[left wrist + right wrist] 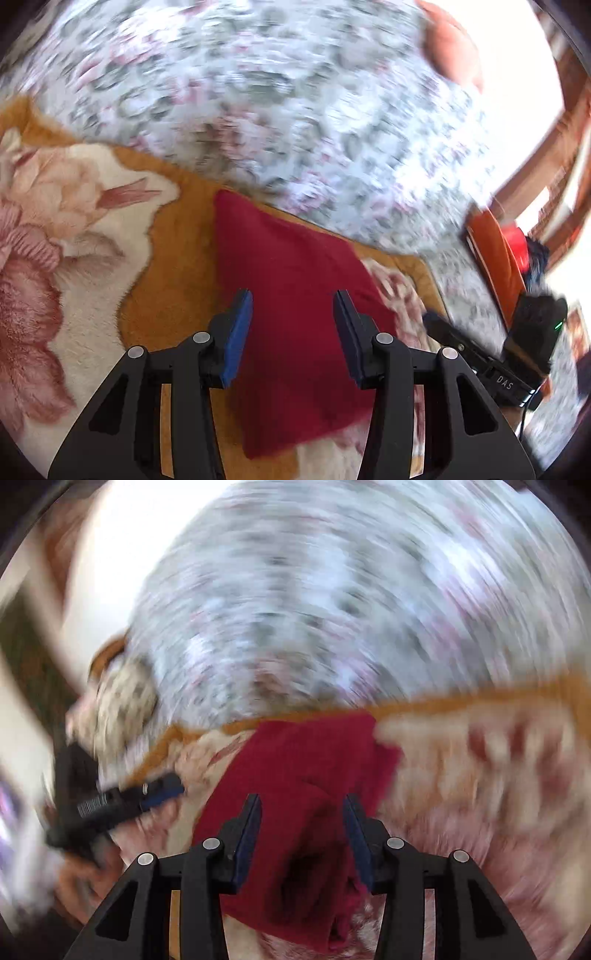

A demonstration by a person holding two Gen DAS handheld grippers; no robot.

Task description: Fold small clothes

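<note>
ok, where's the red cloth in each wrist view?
Left wrist: red cloth lies lower centre, running from above the open left gripper down between its fingers.
Right wrist: red cloth lies lower centre, blurred, reaching between the open right gripper's fingers.
Shared landmark: the orange blanket border beside the cloth.

a home bedroom: floral bedsheet (280, 110), plush blanket (74, 221).

Left gripper (293, 308): jaws parted wide, blue-padded fingers (238, 332) pointing forward, nothing between them. Right gripper (302, 812): jaws likewise parted, nothing pinched. Each gripper appears at the other camera's edge, the two held side by side.
</note>
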